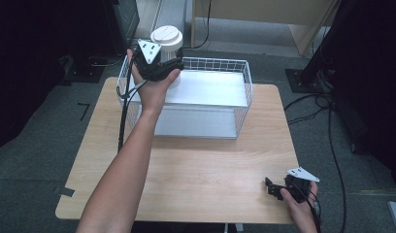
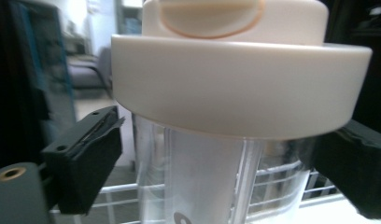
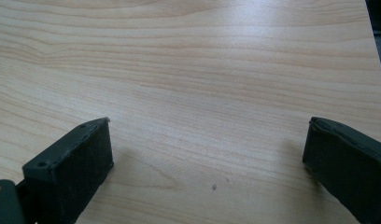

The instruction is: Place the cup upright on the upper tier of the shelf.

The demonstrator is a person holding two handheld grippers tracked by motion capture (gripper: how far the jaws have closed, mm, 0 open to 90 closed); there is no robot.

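Holding the left gripper [image 1: 163, 68] over the wire basket's [image 1: 244, 92] far-left corner, we see its jaws apart, flanking the clear white-lidded jar [image 2: 202, 140]; right gripper [image 1: 276, 188], near the basket's right on the table [image 1: 196, 170], gapes empty

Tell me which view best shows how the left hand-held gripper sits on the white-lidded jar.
The left gripper view: the jar stands between the jaws, a gap showing at the left jaw. In the high view the hand hides its body; the lid shows.
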